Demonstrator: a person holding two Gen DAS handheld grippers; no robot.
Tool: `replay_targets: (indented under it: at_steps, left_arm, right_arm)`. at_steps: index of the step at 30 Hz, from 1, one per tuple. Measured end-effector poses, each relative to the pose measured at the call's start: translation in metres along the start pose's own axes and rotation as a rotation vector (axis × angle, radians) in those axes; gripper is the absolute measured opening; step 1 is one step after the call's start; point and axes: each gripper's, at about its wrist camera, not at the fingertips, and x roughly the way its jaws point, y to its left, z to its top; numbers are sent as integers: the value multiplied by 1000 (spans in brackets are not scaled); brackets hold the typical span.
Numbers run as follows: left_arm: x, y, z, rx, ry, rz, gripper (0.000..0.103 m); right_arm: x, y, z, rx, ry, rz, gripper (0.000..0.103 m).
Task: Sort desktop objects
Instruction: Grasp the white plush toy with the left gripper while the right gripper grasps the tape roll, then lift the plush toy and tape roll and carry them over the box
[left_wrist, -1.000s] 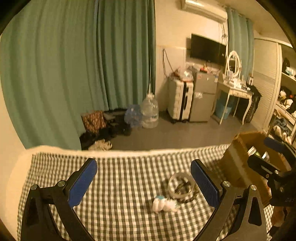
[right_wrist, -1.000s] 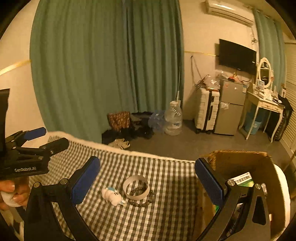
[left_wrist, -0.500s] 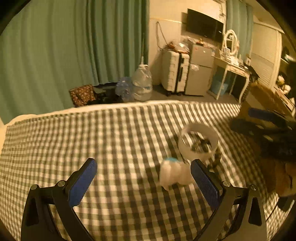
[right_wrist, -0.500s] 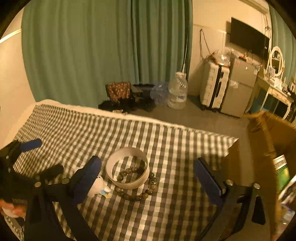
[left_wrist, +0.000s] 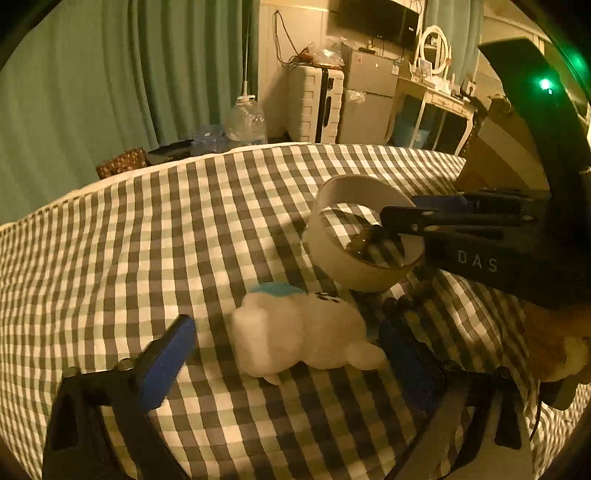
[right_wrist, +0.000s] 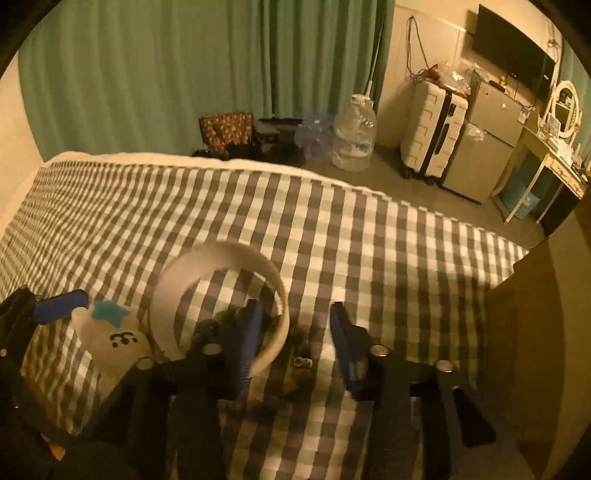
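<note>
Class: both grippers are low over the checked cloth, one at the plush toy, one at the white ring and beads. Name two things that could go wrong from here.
1. The right gripper, jaws closing, straddles the white ring's near wall and the beads; it may pinch only the ring and drag the beads.
2. The left gripper, jaws closing around the plush toy, sits close to the right one; they may collide.

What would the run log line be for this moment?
left gripper: closing around plush toy, no contact yet | right gripper: closing over bead bracelet and white ring wall | checked cloth
</note>
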Motion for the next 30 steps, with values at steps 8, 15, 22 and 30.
replay_targets:
  at_steps: [8,15,22,30]
  left_arm:
    - [-26,30,2,-60,-29,-9,69]
    - [-75,61,23,-95,-105,39,69]
    - [-136,63,42,-85,-200,90,69]
    - [-206,50,57,-75,-288,120,69]
  right_arm:
    - [-23,-4,-1,51,-34,-17,6]
    - [-56,-7,6,86,-67,-8,6]
    - [-105,2,18,86,-118,3,6]
    - [-173,22,29,81,-193,37,6]
